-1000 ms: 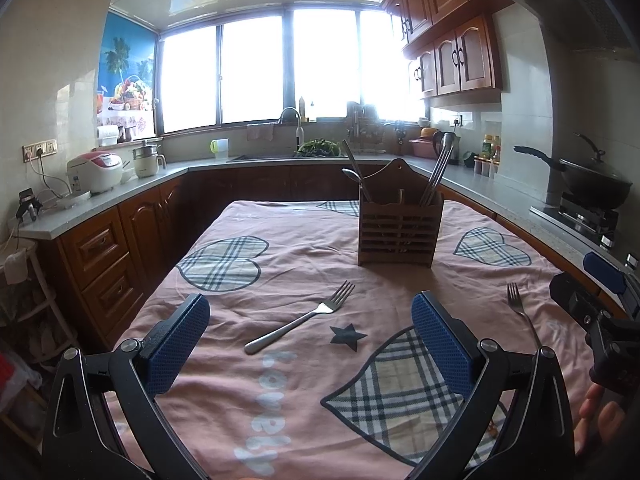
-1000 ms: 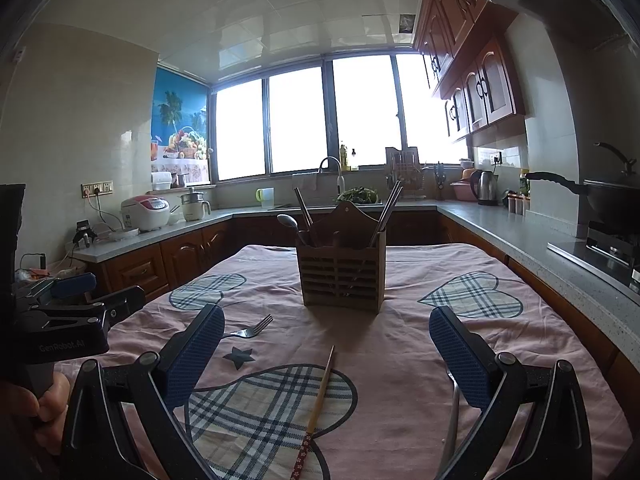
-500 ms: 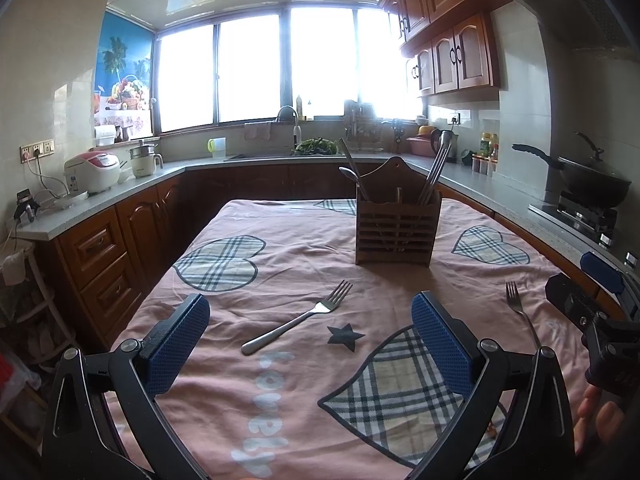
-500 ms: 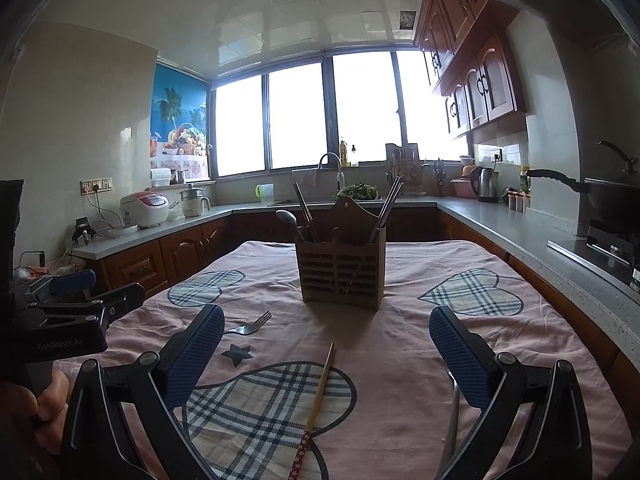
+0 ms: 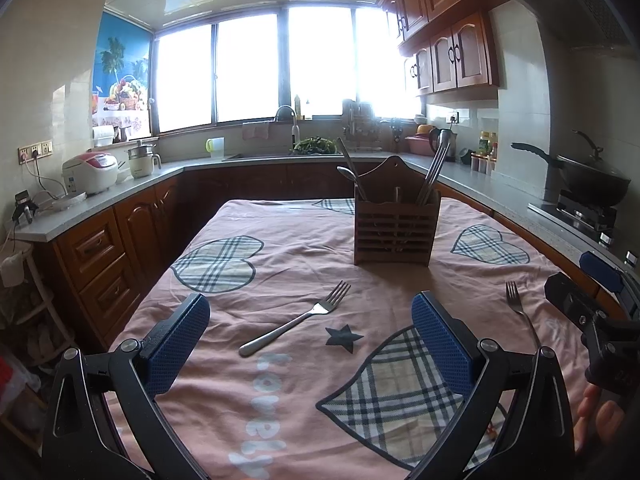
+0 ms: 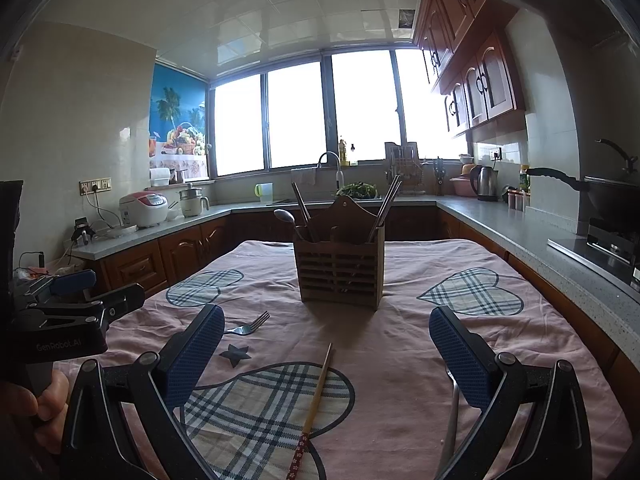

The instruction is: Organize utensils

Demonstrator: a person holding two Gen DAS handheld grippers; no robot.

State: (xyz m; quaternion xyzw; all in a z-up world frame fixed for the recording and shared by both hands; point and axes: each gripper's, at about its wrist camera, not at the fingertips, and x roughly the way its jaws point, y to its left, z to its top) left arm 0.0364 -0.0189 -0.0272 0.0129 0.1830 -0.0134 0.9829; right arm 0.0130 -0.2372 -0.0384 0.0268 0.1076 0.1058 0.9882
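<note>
A wooden utensil holder (image 5: 395, 229) stands upright on the pink tablecloth and holds a spoon and chopsticks; it also shows in the right wrist view (image 6: 339, 270). A steel fork (image 5: 298, 320) lies on the cloth between my left gripper's open blue pads; its tines show in the right wrist view (image 6: 249, 325). A second fork (image 5: 518, 310) lies further right. A wooden chopstick (image 6: 314, 402) lies between my right gripper's pads, and a metal handle (image 6: 452, 420) sits by its right finger. My left gripper (image 5: 310, 342) and right gripper (image 6: 326, 354) are open and empty above the table.
The table's pink cloth (image 5: 280, 256) has plaid hearts. Counters surround it: a rice cooker (image 5: 90, 172) at left, a sink (image 5: 288, 148) at the back, a wok on the stove (image 5: 592, 182) at right. Each gripper shows at the edge of the other's view.
Both views have shifted very slightly; the holder and forks sit marginally lower and nearer. Nothing was grasped or released.
</note>
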